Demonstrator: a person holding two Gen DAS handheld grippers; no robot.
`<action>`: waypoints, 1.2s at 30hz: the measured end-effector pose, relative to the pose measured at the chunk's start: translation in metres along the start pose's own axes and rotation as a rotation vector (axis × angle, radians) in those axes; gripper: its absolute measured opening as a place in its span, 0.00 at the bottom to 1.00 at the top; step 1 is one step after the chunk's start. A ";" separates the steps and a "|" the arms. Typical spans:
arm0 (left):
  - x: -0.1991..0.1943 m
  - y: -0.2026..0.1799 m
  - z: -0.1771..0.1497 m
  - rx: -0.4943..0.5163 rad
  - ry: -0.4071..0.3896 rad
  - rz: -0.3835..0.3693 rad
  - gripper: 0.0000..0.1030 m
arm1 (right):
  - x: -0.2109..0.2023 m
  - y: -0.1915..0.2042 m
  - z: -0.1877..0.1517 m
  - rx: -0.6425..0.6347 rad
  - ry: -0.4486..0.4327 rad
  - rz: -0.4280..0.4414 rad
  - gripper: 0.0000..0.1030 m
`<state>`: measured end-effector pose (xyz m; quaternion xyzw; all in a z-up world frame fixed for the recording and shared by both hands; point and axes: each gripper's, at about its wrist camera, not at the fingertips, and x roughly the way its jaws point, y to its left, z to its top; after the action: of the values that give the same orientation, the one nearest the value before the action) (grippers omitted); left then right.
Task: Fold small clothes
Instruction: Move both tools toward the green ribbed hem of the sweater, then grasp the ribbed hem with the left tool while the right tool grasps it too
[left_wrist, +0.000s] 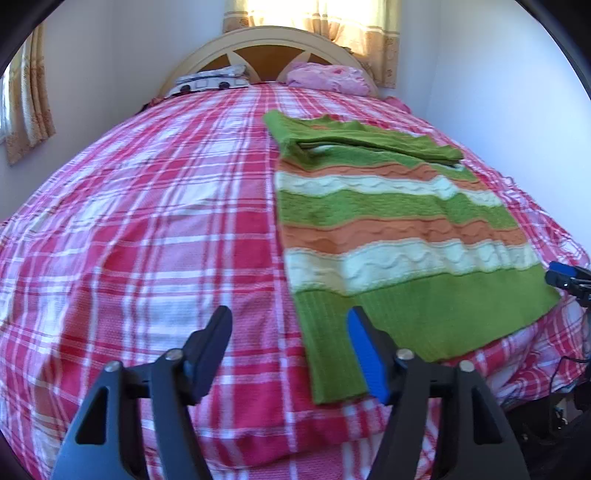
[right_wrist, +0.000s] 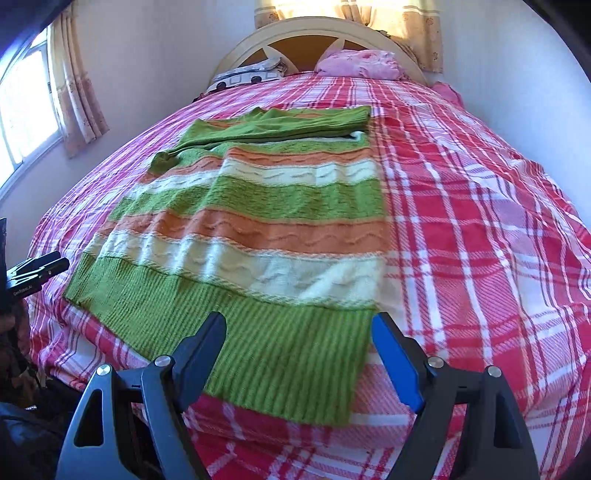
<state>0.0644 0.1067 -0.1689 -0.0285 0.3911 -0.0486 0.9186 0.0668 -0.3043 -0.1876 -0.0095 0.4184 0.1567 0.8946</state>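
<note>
1. Small white lettering stands on the black body of the left gripper (right_wrist: 35, 271), at nine o'clock in the right wrist view; it is too small to read surely.
2. Nothing else bears text.

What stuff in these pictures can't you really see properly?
- Sweater: both views show only its top side; the sleeves folded across its far end cover the neck.
- Pillows by the headboard: small, far and washed out by window glare.
- Right gripper: cut off by the left wrist view's edge.
- Left gripper: cut off by the right wrist view's edge.
</note>
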 end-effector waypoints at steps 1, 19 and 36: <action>0.000 -0.002 -0.001 -0.002 -0.002 -0.010 0.55 | -0.001 -0.001 -0.001 0.004 0.000 -0.003 0.79; 0.021 -0.008 -0.014 -0.053 0.110 -0.109 0.36 | -0.008 -0.025 -0.011 0.045 -0.011 -0.027 0.79; 0.020 -0.015 -0.016 -0.011 0.081 -0.159 0.10 | -0.018 -0.038 -0.020 0.078 -0.007 0.028 0.67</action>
<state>0.0660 0.0894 -0.1929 -0.0627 0.4245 -0.1202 0.8952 0.0521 -0.3480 -0.1916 0.0317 0.4210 0.1530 0.8935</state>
